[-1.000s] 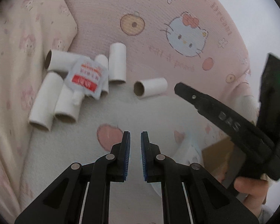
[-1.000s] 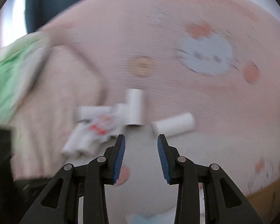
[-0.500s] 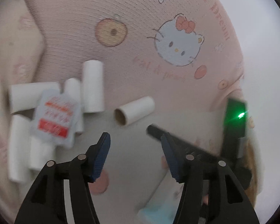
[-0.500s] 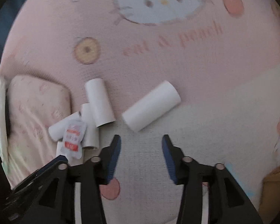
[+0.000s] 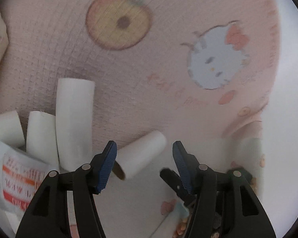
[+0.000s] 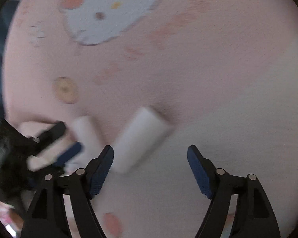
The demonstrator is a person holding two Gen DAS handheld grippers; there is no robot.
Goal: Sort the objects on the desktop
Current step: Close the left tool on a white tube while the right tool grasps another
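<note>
1. The left hand-held gripper [image 5: 143, 165] stands wide with nothing clamped. A lone tube [image 5: 142, 156] lies on its side between its pads, touching neither as far as I can tell.
2. The right hand-held gripper [image 6: 150, 170] is opening and very wide, with nothing between its fingers. The same tube [image 6: 140, 138] lies just ahead of its left finger, outside the gap.
3. The tube rests on a pink blanket [image 5: 168, 83], near the seam with a paler cloth. The surface looks like a bed, not a table.
4. To the left, a cluster of tubes [image 5: 74, 123] lies packed together, and a sachet [image 5: 19, 180] with red print lies over some of them.
5. Risk: both grippers crowd one tube, and the right one's tip [image 5: 170, 180] shows just beside the left one's right finger. They could collide.
6. Risk: the tube is round and light, so a nudge from either finger could roll it across the soft cloth.
7. Risk: a hard squeeze would likely crush the hollow cardboard.
8. The right view is blurred, so its distance to the tube is uncertain.
</note>
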